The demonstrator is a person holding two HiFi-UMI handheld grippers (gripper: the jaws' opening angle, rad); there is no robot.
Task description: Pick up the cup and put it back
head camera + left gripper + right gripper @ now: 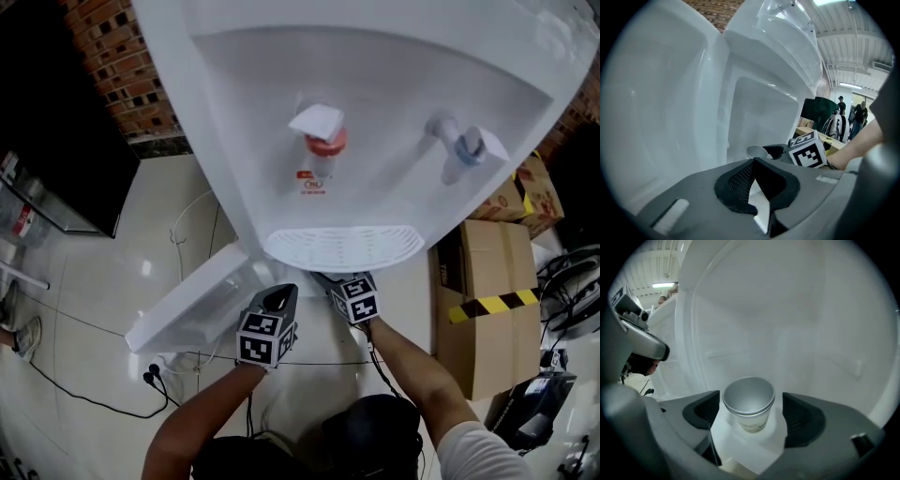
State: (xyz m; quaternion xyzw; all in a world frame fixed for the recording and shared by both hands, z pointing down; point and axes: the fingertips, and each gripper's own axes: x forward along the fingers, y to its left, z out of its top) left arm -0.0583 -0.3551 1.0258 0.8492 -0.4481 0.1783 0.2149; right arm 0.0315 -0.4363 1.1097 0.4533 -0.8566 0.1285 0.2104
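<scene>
- The cup (749, 401) stands mouth up on the white floor of the compartment (797, 348) low in the water dispenser (375, 141). I see nothing inside it, and there is a faint print on its side.
- My right hand-held gripper (751, 414) is reached into that compartment with the cup between its jaws. The jaws are spread wide, and each dark pad stands clear of the cup's rim, so nothing is gripped.
- From the left gripper view I see the same cup (757, 151) just beyond the right hand-held gripper's marker cube.
- My left hand-held gripper (754, 187) has its jaws pressed together with nothing between them. It sits just beside the right one, at the compartment's opening.
- In the head view both grippers point in under the drip tray (342, 246), which hides the cup from above.
- The compartment's door (192, 300) is swung open to the left.
- Above the tray are a red tap (323, 141) and a blue tap (464, 150).
- A cardboard box (487, 300) stands on the floor (84, 309) to the dispenser's right.
</scene>
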